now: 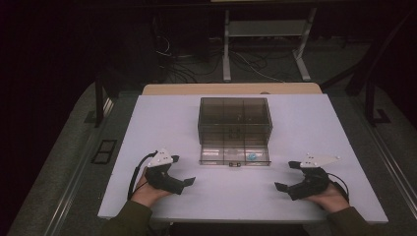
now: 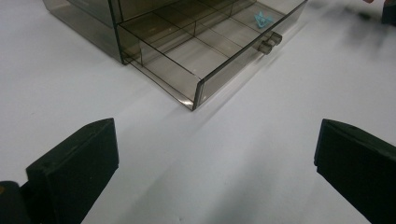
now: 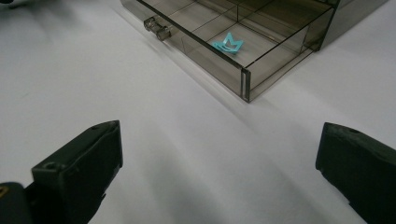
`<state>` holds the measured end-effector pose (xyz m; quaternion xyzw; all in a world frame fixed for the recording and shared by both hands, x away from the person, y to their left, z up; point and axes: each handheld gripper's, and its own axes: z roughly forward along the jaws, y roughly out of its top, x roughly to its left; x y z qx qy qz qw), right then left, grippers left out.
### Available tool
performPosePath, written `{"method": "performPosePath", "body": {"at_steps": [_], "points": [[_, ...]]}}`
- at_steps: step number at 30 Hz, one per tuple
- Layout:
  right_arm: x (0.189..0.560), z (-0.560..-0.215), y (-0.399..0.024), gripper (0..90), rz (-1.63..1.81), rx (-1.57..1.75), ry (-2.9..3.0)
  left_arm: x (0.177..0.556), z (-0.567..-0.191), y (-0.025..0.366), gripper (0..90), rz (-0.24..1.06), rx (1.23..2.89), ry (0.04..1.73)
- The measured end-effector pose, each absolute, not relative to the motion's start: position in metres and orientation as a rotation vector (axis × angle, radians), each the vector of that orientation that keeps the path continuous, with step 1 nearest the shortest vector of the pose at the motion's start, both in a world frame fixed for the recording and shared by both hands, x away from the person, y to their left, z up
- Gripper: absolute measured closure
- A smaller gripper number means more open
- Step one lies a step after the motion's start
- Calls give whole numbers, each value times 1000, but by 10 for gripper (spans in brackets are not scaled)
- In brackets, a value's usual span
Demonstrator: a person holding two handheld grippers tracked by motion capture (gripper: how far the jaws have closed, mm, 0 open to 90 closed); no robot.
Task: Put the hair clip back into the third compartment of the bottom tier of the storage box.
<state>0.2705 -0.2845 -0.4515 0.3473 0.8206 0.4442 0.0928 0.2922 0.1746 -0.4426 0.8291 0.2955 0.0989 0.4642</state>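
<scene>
**Open drawer, both grippers resting wide**

No readable writing or brand shows on anything here.

A white table (image 1: 147,128) stands in a dim room, with grey floor on each side, a tan board edge at its far end, and a desk frame (image 1: 265,44) with loose cables on the floor beyond at 12 o'clock.

At the table's centre sits a smoky see-through box (image 1: 235,119) divided into compartments. Its drawer (image 1: 216,153) is pulled out toward 6 o'clock, with a small knob (image 3: 157,28) on its front. In the drawer's compartment at the 3 o'clock end lies a small blue piece (image 1: 252,157); its other compartments look bare.

The left gripper (image 1: 183,171) rests on the table at 7 o'clock from the box, jaws spread wide, nothing between them. The right gripper (image 1: 289,175) rests at 5 o'clock, jaws likewise wide apart and holding nothing. Both sit apart from the drawer.
</scene>
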Motion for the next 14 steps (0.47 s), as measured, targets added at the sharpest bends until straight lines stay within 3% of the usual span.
{"method": "performPosePath", "body": {"at_steps": [14], "points": [[269, -451, -285, 1, 1307, 1019, 2439, 293, -441, 173, 0, 257, 2069, 719]]}}
